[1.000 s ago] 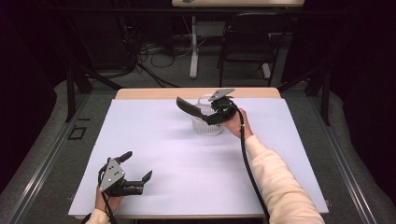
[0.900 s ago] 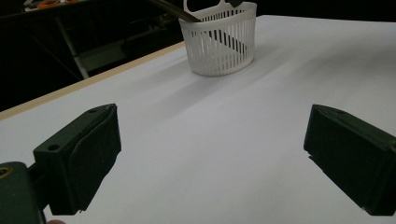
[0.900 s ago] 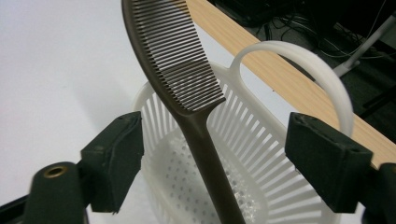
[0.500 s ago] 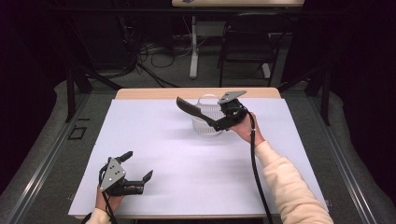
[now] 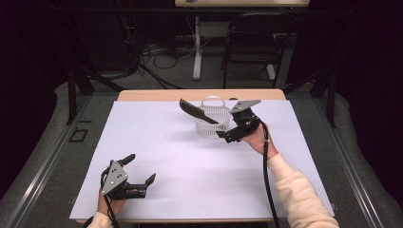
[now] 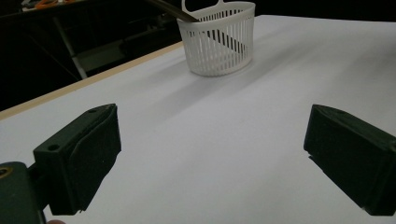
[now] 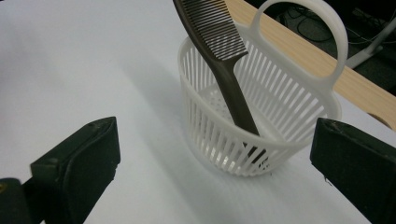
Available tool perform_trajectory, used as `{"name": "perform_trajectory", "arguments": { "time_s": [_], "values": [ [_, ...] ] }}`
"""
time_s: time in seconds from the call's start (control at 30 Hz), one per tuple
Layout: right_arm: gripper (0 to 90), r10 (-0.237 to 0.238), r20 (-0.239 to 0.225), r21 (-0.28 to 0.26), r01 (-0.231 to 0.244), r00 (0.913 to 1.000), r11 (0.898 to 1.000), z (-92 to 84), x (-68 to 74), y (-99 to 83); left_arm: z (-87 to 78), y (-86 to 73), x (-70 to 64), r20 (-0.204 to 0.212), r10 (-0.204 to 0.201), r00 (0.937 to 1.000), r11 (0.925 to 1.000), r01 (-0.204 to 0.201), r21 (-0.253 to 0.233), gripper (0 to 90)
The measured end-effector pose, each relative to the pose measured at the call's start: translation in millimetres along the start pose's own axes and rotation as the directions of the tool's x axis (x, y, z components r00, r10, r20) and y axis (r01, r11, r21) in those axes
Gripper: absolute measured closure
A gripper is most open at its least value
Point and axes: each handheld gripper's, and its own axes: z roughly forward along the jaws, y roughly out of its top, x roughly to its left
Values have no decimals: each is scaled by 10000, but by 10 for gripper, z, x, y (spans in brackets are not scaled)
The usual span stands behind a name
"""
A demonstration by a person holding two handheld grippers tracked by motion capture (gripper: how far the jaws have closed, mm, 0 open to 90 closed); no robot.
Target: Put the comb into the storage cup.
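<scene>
Now the right gripper (image 5: 227,134) has just been opening its jaws wide and grips nothing; the white basket (image 5: 209,122) with the dark comb (image 5: 197,111) stands just beside it. The left gripper (image 5: 139,173), also wide open and empty, is well apart. The right gripper view shows the comb's teeth (image 7: 215,29).

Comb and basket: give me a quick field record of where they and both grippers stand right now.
comb: handle down inside the basket, toothed end leaning out over the rim
basket: white, slatted, upright on the table
right gripper: open, beside the basket, nothing between its jaws
left gripper: open, empty, near the table's front edge
</scene>
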Motion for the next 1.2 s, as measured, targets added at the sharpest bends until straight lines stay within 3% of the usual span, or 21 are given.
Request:
{"name": "perform_trajectory", "arguments": {
  "time_s": [0.13, 0.27, 0.43, 0.73, 1.13, 1.2],
  "values": [
    [9, 116, -179, -211, -120, 9998, 9997, -102, 39, -96, 8, -1, 4, 6, -1, 10000, 10000, 1, 17, 39],
    [2, 6, -252, -66, -8, 9997, 10000, -153, 72, -173, 12, -1, 6, 3, -8, 10000, 10000, 8, 29, 39],
    [0, -12, -155, 65, 13, 9999, 10000, -204, 114, -275, 12, 0, 6, -22, 11, 10000, 10000, -11, 37, 39],
    [0, 11, -53, -173, -12, 10000, 9998, -380, 143, -359, 12, 3, 2, 18, 50, 10000, 10000, -50, 31, 39],
    [0, -294, -221, 153, 298, 9993, 9994, -312, 303, -481, 8, 6, -1, 124, 80, 9999, 10000, -80, -50, 32],
    [0, -360, -76, 148, 361, 9993, 9992, -331, 326, -501, 7, 6, 0, 120, 88, 9999, 10000, -88, -24, 32]
  ]
}}
